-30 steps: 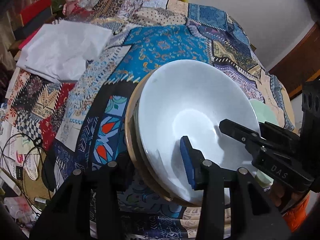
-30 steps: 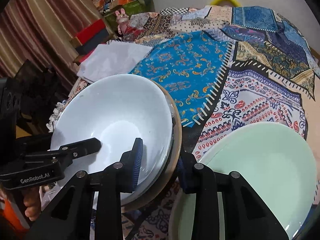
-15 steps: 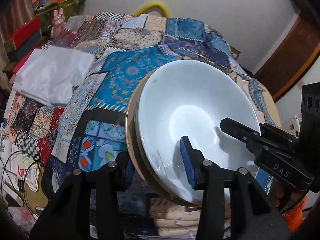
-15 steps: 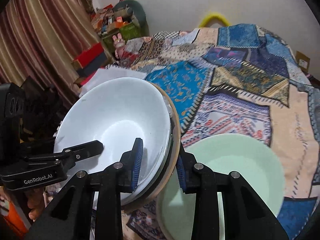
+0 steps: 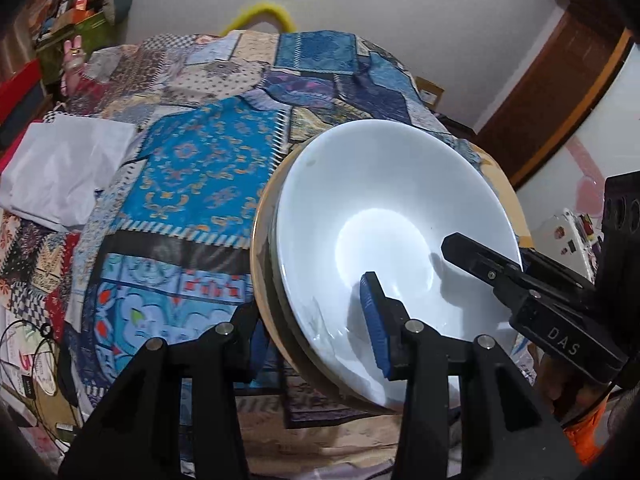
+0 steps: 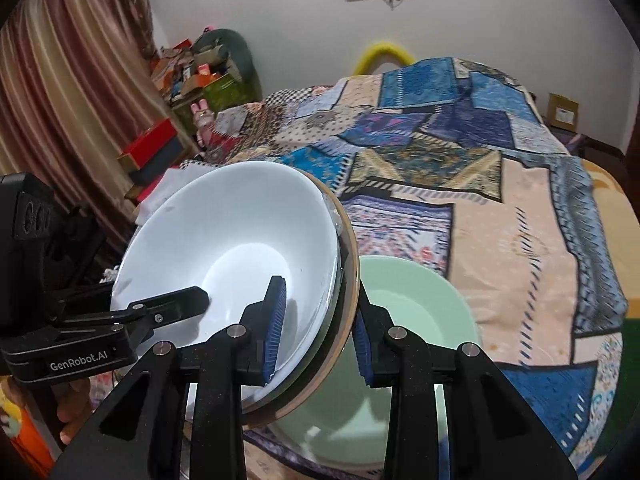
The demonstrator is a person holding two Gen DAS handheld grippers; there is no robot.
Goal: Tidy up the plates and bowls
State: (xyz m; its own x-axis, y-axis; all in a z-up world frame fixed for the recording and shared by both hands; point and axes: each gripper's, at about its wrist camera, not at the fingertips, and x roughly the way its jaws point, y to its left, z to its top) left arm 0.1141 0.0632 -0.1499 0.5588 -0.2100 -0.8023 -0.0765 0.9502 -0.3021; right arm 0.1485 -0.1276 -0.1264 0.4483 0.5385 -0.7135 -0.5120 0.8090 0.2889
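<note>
Two tongs hold one stack of dishes up in the air above a bed with a patchwork blanket. The stack has a white bowl on top. Under it is a thin clear or pale dish, and at the bottom is a tan plate. So I count three dishes in the stack, but the middle one is hard to see.

The left tongs pinch the near left rim of the stack. One blue pad sits inside the white bowl and the other finger is under the tan plate. The right tongs pinch the near right rim the same way, with one blue pad inside the bowl and one under the plate. The stack is tilted.

One pale green bowl rests on the bed, just right of the stack and below it.

One white folded cloth lies on the far left of the bed. One yellow curved thing shows behind the bed, by the wall.
</note>
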